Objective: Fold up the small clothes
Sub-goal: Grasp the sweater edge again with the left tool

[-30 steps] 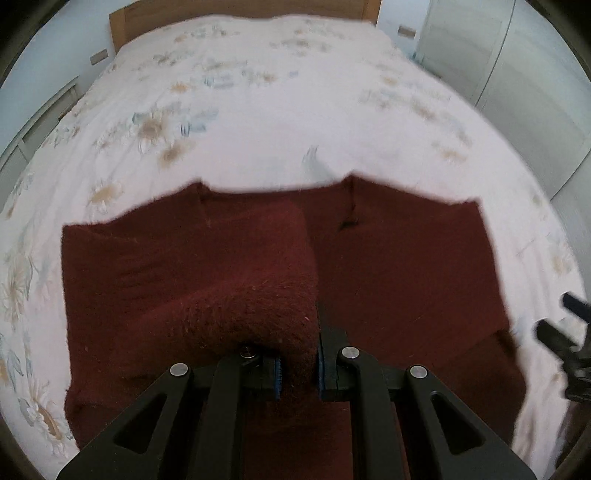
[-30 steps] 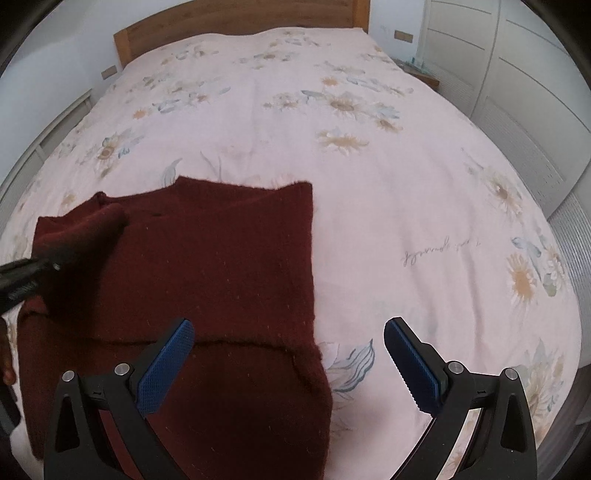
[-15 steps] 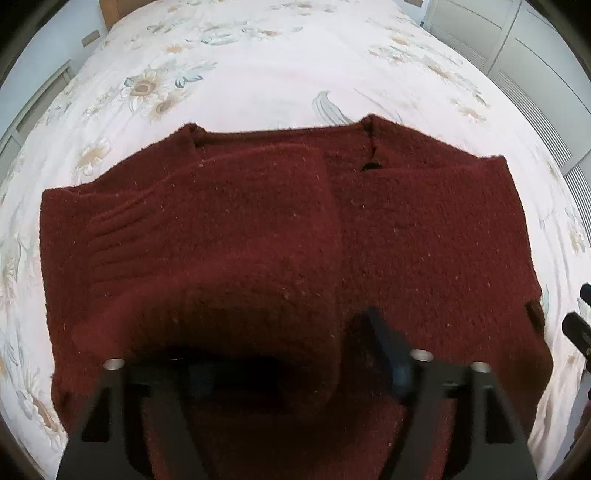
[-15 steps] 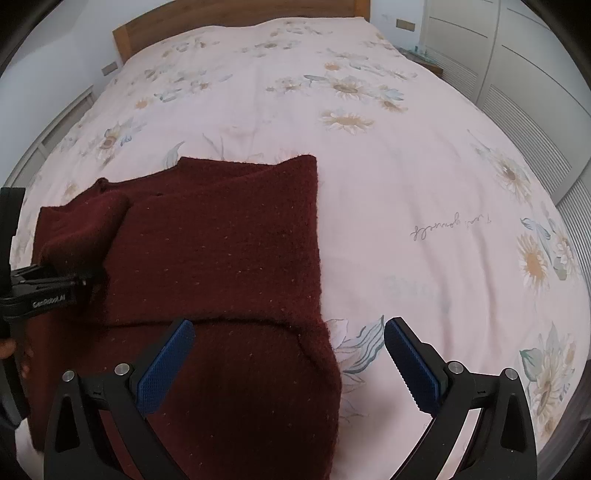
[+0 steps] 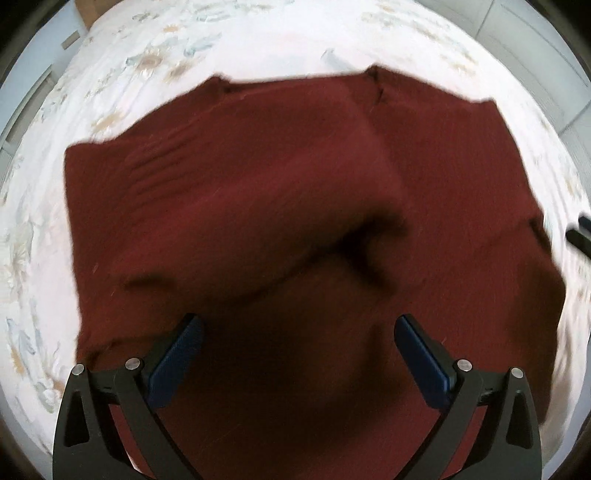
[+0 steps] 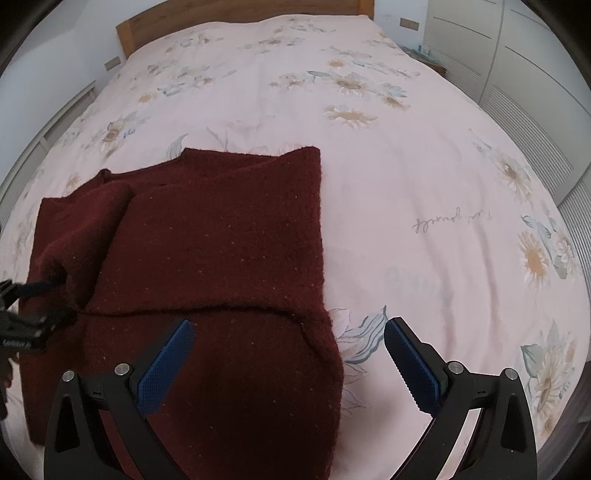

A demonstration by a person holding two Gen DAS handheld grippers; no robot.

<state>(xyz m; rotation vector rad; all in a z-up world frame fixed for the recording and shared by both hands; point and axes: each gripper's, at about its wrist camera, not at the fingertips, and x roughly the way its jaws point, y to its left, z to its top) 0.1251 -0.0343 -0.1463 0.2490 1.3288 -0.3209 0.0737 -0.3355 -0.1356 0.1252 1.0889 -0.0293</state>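
Where blur reigns, sweater [image 5: 258, 192] indistinct.

One maroon sweater [image 6: 207, 258], one floral bedspread [image 6: 406, 166], one wooden headboard [image 6: 236, 18], two tongs: left tongs [image 5: 297, 347], right tongs [image 6: 290, 349]

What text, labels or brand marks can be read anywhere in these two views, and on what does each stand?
Cursive script printed on the bedspread, right wrist view: upside down to the camera and faint, not legible.
White lettering on the left gripper body at that view's left edge: too blurred to read.
Left wrist view: no text visible; the sweater shows no label.
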